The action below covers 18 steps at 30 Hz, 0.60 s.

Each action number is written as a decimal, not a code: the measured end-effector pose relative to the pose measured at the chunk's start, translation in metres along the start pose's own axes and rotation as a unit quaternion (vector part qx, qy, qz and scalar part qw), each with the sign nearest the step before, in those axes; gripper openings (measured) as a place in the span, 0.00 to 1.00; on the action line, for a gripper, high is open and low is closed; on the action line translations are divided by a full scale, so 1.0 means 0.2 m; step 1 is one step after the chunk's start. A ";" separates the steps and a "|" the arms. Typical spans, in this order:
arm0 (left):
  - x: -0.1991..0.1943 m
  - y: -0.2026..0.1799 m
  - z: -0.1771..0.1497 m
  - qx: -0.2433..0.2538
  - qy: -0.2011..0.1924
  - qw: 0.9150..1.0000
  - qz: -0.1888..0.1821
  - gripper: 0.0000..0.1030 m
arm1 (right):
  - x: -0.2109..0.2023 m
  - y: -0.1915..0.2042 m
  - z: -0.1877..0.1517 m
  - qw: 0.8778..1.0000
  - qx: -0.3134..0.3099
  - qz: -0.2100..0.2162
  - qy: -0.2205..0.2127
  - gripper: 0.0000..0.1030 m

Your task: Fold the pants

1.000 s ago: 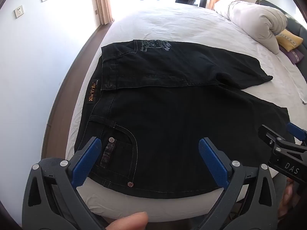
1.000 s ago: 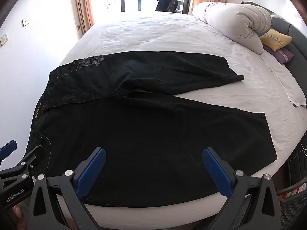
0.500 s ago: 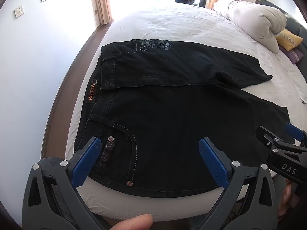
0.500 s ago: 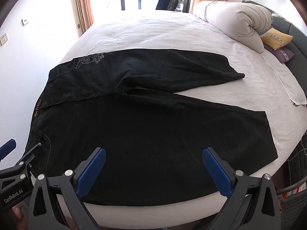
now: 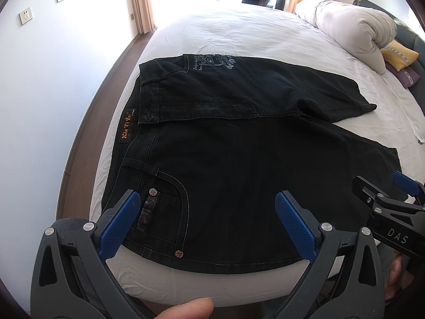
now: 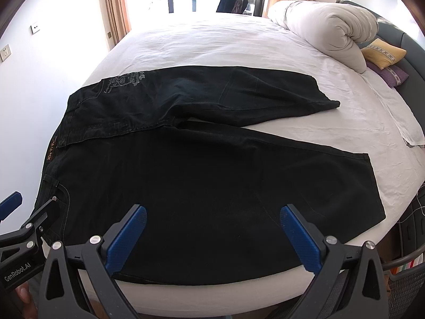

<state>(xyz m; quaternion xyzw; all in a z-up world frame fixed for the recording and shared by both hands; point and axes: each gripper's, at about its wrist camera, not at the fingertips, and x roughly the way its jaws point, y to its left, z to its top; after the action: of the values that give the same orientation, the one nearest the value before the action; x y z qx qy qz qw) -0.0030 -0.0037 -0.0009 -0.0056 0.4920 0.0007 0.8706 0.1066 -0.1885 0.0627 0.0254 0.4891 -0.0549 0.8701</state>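
Black jeans point(image 5: 239, 164) lie spread flat on the white bed, waistband to the left, both legs running right; they also show in the right wrist view point(image 6: 212, 180). The far leg angles away from the near leg. My left gripper point(image 5: 205, 210) is open and empty, held above the near edge by the front pocket. My right gripper point(image 6: 212, 223) is open and empty above the near leg's thigh. Each gripper shows at the edge of the other's view: the right one point(image 5: 390, 207), the left one point(image 6: 24, 223).
The white bed point(image 6: 239, 42) fills the view. A rolled white duvet point(image 6: 326, 26) and yellow and purple cushions point(image 6: 382, 50) lie at the far right. A white wall point(image 5: 39, 93) stands left. A wire basket point(image 6: 409, 279) sits by the bed's near right corner.
Both grippers have drifted slightly back and up from the bed edge; the jeans have not moved. Both stay open.
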 end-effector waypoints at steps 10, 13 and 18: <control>0.00 0.00 0.00 0.000 0.000 1.000 0.000 1.00 | 0.00 0.01 -0.01 1.000 -0.001 0.000 0.002 1.00; 0.00 0.00 0.00 0.000 0.000 1.000 0.000 1.00 | 0.00 0.01 0.00 1.000 -0.001 0.000 0.003 1.00; 0.00 0.00 0.00 0.000 0.000 1.000 0.000 1.00 | 0.00 0.01 0.00 1.000 -0.001 0.000 0.003 1.00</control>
<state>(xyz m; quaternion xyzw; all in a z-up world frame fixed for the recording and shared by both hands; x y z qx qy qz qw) -0.0030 -0.0035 -0.0013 -0.0057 0.4920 0.0006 0.8706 0.1070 -0.1870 0.0622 0.0251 0.4919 -0.0542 0.8686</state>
